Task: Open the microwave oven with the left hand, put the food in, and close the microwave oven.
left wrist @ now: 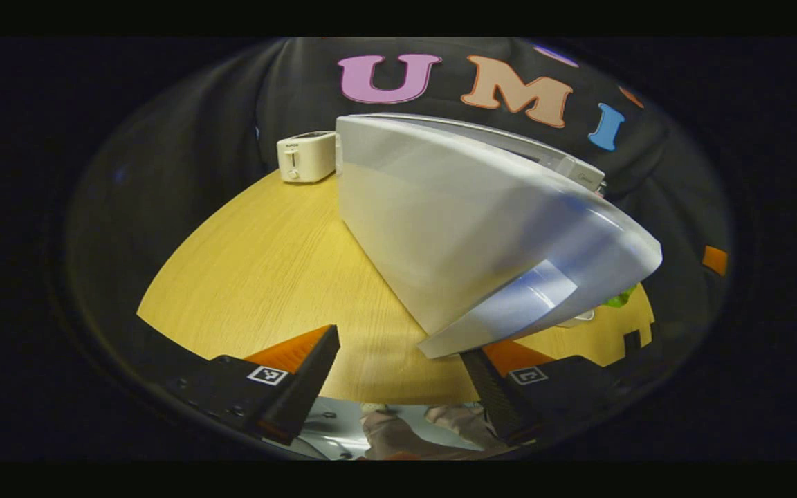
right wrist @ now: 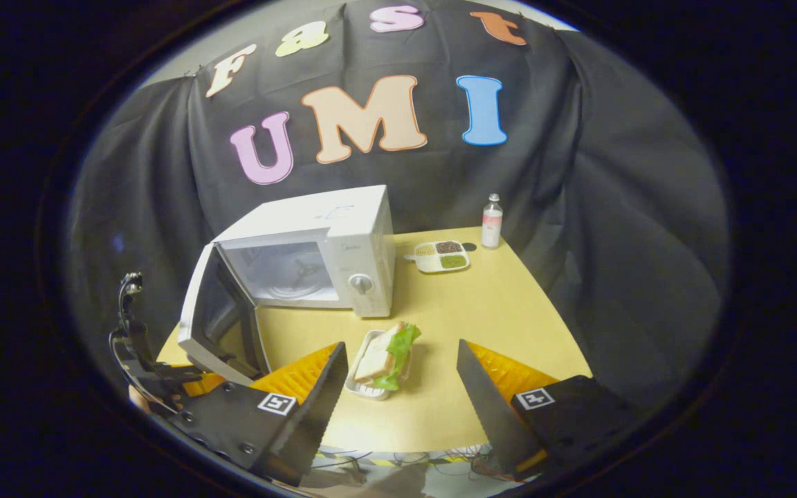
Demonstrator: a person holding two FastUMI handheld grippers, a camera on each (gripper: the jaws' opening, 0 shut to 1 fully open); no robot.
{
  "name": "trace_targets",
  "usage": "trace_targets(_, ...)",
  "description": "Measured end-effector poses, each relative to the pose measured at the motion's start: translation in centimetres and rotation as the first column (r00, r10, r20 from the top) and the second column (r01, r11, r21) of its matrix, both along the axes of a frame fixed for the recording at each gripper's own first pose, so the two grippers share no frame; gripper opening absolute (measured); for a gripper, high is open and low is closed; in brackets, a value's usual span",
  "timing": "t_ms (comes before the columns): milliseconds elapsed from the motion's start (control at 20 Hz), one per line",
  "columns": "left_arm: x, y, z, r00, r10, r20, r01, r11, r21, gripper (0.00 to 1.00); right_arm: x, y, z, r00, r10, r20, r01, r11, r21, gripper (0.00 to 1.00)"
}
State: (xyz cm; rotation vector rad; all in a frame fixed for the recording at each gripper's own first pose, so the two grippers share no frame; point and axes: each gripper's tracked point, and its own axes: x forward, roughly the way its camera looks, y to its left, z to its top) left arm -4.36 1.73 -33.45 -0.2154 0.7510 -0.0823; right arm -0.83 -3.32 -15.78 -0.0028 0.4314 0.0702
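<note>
lying in a white tray (right wrist: 364, 387) between the spread-fingered right tool (right wrist: 398, 380), a sandwich (right wrist: 386, 356); microwave (right wrist: 315, 256) cavity bare, left tool (left wrist: 398, 360) likewise unclenched

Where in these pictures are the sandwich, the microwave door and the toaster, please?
sandwich (right wrist: 386, 354): right gripper view, on its top bread slice.
microwave door (right wrist: 213, 319): right gripper view, on the open door's inner window.
toaster (left wrist: 306, 157): left gripper view, on its front face.
</note>
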Motion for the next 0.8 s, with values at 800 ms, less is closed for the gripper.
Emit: trace_targets(800,-3.1,16.9,-2.2,1.000,0.017,0.017,-0.017,0.999,-0.029,0.99,-6.2,12.2,-4.2,0.995,-0.079,-0.056,0.080,0.996,0.025,0.91)
